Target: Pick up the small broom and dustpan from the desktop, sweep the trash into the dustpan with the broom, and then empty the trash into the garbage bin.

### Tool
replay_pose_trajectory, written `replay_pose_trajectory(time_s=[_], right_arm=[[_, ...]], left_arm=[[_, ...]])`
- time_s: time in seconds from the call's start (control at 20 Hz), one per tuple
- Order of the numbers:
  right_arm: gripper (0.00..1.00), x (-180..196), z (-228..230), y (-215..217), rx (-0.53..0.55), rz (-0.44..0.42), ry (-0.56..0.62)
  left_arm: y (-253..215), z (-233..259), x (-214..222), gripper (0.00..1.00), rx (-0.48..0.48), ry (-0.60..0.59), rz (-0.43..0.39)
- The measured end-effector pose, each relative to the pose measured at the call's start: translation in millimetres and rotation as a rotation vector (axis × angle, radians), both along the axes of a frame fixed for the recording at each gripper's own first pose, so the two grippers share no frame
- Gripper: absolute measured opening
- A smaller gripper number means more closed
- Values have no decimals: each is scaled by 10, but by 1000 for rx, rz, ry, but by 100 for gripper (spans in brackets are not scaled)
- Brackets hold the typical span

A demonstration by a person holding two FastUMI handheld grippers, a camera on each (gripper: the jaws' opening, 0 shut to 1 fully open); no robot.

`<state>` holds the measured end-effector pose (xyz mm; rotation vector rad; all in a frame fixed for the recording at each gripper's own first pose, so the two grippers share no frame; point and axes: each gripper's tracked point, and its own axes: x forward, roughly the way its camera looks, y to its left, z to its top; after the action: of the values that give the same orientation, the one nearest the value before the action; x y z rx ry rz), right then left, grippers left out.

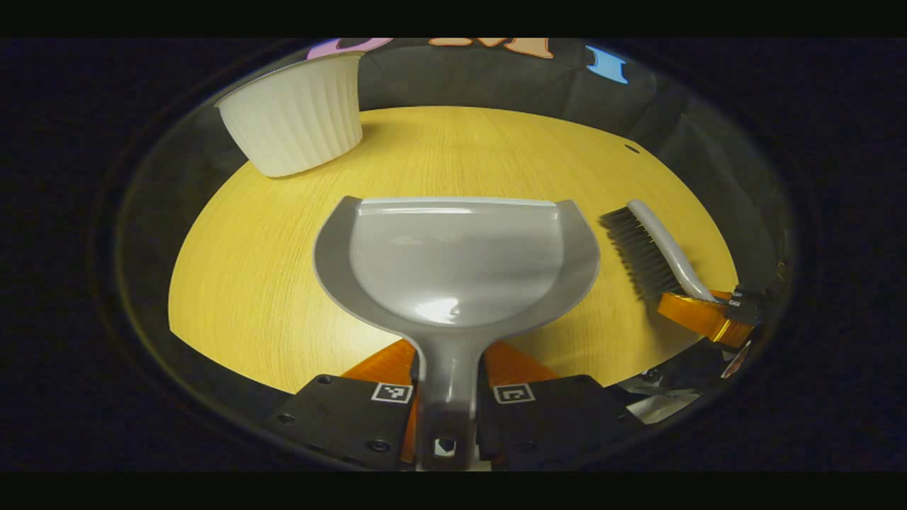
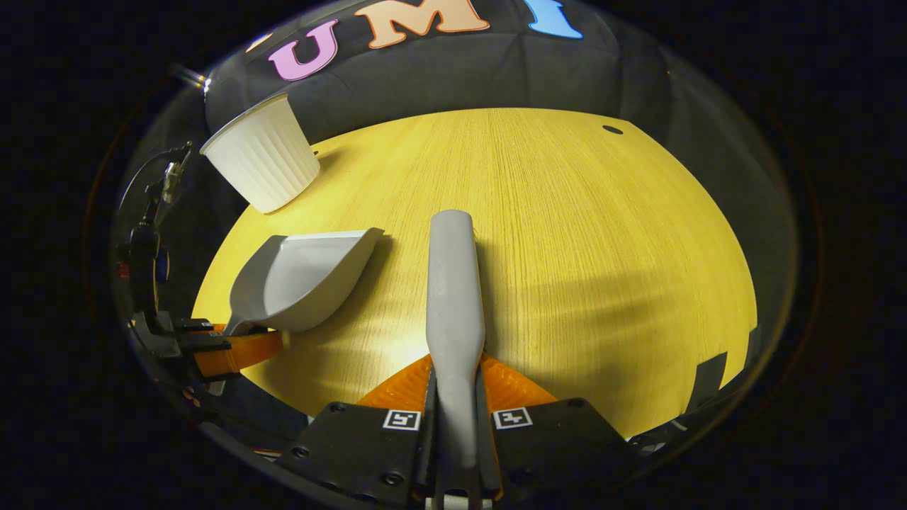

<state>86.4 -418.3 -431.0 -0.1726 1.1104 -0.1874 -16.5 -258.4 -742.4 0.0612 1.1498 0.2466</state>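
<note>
My left gripper [image 1: 448, 372] is shut on the handle of the grey dustpan [image 1: 460, 262], whose scoop stretches forward over the round wooden table [image 1: 241, 269]. To its right the small broom [image 1: 655, 251] has dark bristles and a pale handle, with the right gripper [image 1: 708, 315] shut on that handle. In the right gripper view my right gripper [image 2: 455, 386] is shut on the broom [image 2: 454, 283], its back pointing forward over the table [image 2: 602, 248]. The dustpan [image 2: 301, 280] sits to the left with the left gripper [image 2: 237, 349] on its handle. I see no trash on the table or in the pan.
A white ribbed garbage bin [image 1: 297, 117] stands at the table's far left edge, beyond the dustpan, and the same bin [image 2: 262, 156] stands far left in the right gripper view. A small dark hole [image 2: 612, 129] marks the far right of the tabletop. The booth's black cloth wall rises behind the table.
</note>
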Motion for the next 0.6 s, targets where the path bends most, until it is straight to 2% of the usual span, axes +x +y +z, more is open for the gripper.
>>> replay_pose_trajectory(time_s=[0.3,0.35,0.4,0.45,0.55,0.6], right_arm=[[24,-73,-115,36,26,7,40],[31,-77,-125,61,35,8,42],[29,-85,-135,66,39,12,44],[31,-103,-139,72,40,14,50],[44,-128,-147,67,42,17,59],[65,-135,-149,74,40,14,62]], left_arm=[[-79,-90,-3,35,-14,-12,29],[-93,-82,18,45,-17,-18,29],[-98,-69,12,50,-21,-21,25],[-107,-62,11,60,-21,-22,22],[-103,-33,-19,69,-7,-21,20],[-111,-21,-50,70,-9,-18,21]])
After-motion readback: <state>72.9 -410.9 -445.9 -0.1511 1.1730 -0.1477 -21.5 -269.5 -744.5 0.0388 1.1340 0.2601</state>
